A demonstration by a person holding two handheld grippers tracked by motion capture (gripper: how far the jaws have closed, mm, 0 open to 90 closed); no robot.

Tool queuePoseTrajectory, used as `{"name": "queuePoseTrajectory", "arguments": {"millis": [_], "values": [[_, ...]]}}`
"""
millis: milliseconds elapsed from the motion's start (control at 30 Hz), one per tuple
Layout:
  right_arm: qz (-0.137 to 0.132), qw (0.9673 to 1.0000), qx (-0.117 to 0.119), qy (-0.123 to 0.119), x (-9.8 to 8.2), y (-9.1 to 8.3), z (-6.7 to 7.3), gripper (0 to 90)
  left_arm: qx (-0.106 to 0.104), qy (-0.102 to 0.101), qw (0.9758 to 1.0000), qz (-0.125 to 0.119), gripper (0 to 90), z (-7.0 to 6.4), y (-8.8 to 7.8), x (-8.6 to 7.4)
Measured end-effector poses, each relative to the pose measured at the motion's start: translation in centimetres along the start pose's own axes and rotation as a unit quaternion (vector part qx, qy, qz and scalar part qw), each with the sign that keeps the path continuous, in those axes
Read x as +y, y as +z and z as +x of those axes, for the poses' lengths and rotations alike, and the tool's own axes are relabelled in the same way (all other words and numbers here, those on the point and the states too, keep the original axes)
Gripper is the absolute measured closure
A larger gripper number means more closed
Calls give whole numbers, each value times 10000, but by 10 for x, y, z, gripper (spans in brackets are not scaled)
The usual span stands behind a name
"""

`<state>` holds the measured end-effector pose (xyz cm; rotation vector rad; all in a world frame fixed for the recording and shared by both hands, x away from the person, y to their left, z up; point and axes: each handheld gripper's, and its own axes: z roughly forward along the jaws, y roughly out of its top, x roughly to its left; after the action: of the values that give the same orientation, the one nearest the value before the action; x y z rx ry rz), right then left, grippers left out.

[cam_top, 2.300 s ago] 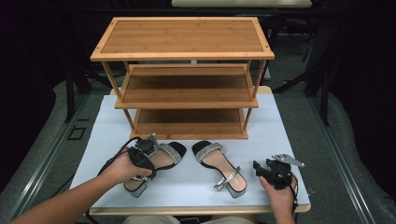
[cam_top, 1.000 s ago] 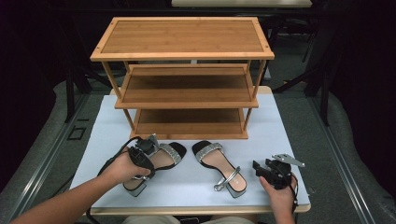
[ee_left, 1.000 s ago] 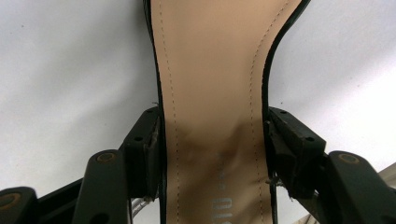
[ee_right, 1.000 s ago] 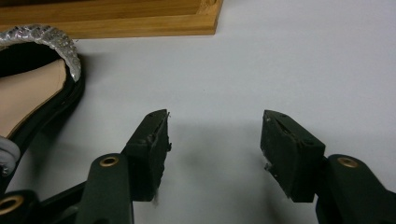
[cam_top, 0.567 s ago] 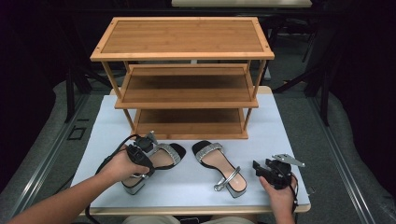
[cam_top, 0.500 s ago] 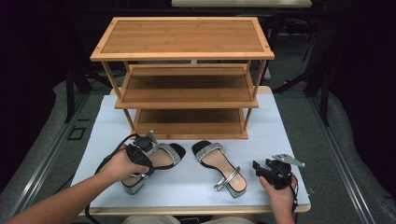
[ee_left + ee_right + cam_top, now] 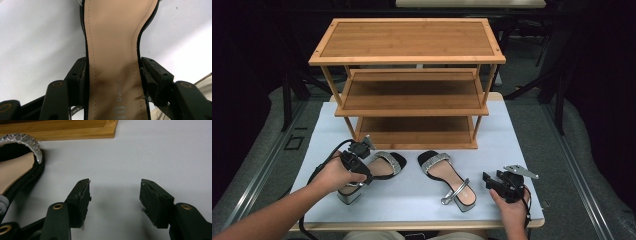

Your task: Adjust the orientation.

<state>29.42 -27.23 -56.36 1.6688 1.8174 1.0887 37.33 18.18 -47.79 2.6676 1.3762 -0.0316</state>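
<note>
Landmark: the wooden rack (image 7: 408,80), three tiers, at the far middle of the white-topped table (image 7: 522,150).

Nearest the person's edge, well in front of the rack and off its right end – the right gripper (image 7: 490,181), held in the right hand (image 7: 511,210). Its jaws are released, a wide gap with bare table between them (clear in the right gripper view (image 7: 114,195)). It is apart from the right sandal (image 7: 447,177), which lies just to its left, toe strap toward the rack, ankle strap and heel toward the person. In the right gripper view that sandal's glittery strap (image 7: 23,141) and tan insole sit at the left edge, with the rack's bottom board (image 7: 57,128) beyond.

In front of the rack's left leg – the left sandal (image 7: 374,170), toe pointing at the rack, block heel toward the person. The left gripper (image 7: 353,161), in the left hand (image 7: 334,175), is on it over the heel half. In the left gripper view (image 7: 113,75) the jaws are clamped on the sandal's narrow waist, one pad against each side edge of the sole, tan insole (image 7: 112,50) running up between them. Whether the sandal is off the table I cannot tell.

Both sandals lie side by side just in front of the rack's lowest shelf (image 7: 414,137), a gap between them.
</note>
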Motion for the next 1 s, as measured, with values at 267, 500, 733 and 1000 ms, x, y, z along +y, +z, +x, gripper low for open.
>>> {"name": "queuePoseTrajectory", "arguments": {"millis": [267, 500, 733, 1000], "values": [[-10, 10000, -3, 22, 0, 0, 0, 410, -91, -114, 9996, -252, 423, 0, -11, 6], [-5, 10000, 17, 25, 0, 0, 0, 409, -29, -295, 9987, -407, 423, 5, -11, 16], [14, 10000, 24, 78, 0, 0, -2, 408, 6, -573, 9952, -792, 423, 14, -5, 29], [12, 10000, 48, 85, 0, 0, -2, 408, 71, -890, 9862, -1392, 423, 22, 0, 32]]}}
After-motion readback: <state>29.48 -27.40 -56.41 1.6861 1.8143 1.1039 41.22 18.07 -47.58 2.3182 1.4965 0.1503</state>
